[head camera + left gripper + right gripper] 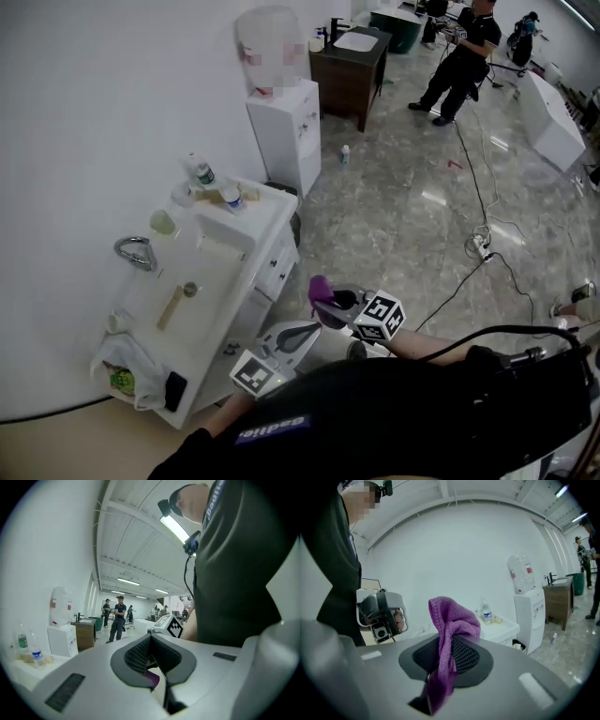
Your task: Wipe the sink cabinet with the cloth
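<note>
The white sink cabinet (274, 265) stands against the wall at the left in the head view, and its counter (502, 629) shows beyond the right gripper's jaws. My right gripper (323, 302) is shut on a purple cloth (320, 288), which bunches up over the pads and hangs down between them (449, 637). My left gripper (305, 330) is just below it, jaws shut with the pads (140, 654) together. A purple sliver (153, 679) shows in the gap beneath them. Both grippers hover in front of the cabinet, apart from it.
On the counter are a chrome faucet (136, 251), two water bottles (202, 172), a plastic bag (122, 370) and a black phone (174, 391). A water dispenser (286, 131) stands beyond the cabinet. Cables (478, 244) cross the floor. A person (459, 61) stands far back.
</note>
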A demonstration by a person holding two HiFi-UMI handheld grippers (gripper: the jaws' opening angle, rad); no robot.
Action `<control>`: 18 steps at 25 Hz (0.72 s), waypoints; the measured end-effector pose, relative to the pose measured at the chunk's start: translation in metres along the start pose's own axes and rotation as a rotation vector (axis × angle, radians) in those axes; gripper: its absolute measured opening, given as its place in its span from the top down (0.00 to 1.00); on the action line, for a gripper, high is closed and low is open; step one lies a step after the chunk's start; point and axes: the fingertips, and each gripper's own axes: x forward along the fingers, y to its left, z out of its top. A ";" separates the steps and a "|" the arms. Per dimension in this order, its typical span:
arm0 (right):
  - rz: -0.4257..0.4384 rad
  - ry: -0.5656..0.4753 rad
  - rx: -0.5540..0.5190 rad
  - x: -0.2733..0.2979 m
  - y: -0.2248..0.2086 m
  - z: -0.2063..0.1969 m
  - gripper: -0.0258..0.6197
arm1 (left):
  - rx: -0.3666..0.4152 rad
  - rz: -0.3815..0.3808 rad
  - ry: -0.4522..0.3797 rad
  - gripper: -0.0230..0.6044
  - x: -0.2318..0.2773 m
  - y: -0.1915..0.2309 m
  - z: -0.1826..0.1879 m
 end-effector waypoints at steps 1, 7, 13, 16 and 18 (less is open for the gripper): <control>0.005 -0.004 -0.010 -0.002 0.007 0.007 0.87 | -0.009 0.013 -0.003 0.96 -0.006 0.000 0.003; 0.020 -0.057 -0.102 -0.018 0.032 0.047 0.87 | -0.041 0.104 -0.048 0.96 -0.031 0.009 0.016; 0.009 -0.126 -0.091 -0.023 0.042 0.054 0.87 | -0.062 0.145 -0.061 0.96 -0.033 0.003 0.022; 0.023 -0.135 -0.115 -0.027 0.051 0.053 0.87 | -0.062 0.159 -0.067 0.96 -0.038 -0.002 0.024; 0.031 -0.163 -0.105 -0.032 0.059 0.056 0.87 | -0.087 0.182 -0.075 0.96 -0.044 -0.002 0.023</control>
